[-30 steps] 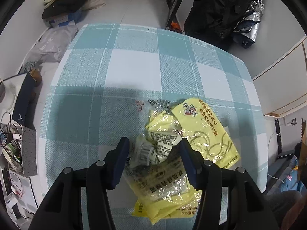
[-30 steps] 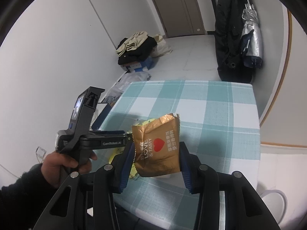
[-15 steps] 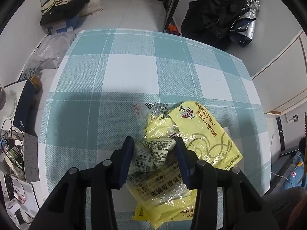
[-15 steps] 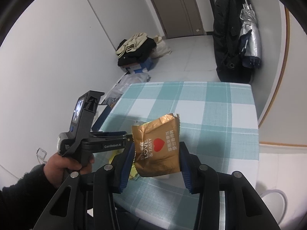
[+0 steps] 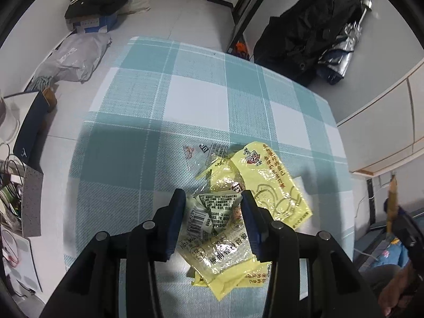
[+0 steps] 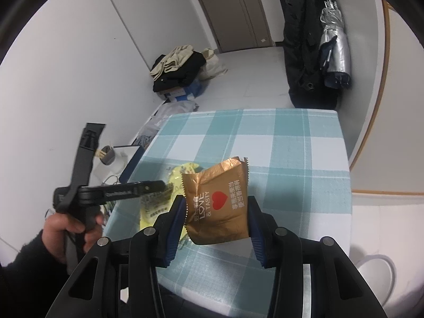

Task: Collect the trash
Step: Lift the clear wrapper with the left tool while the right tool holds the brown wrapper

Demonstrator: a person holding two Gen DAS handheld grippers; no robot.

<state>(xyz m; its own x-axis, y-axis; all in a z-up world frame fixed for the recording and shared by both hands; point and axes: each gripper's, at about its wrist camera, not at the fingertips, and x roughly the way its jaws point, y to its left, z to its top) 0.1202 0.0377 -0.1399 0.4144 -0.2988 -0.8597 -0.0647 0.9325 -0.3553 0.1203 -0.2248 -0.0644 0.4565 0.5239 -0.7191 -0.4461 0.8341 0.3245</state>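
Checked tablecloth [image 5: 190, 100] under yellow wrappers [image 5: 267, 182]

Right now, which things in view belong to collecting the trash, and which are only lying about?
Part of the job:
- yellow wrappers on the table
- crumpled white wrapper, jaws of the left gripper pressed on it
- brown snack packet, held in the right gripper

Lying about:
- black coat
- folded umbrella
- pile of clothes
- grey plastic bag
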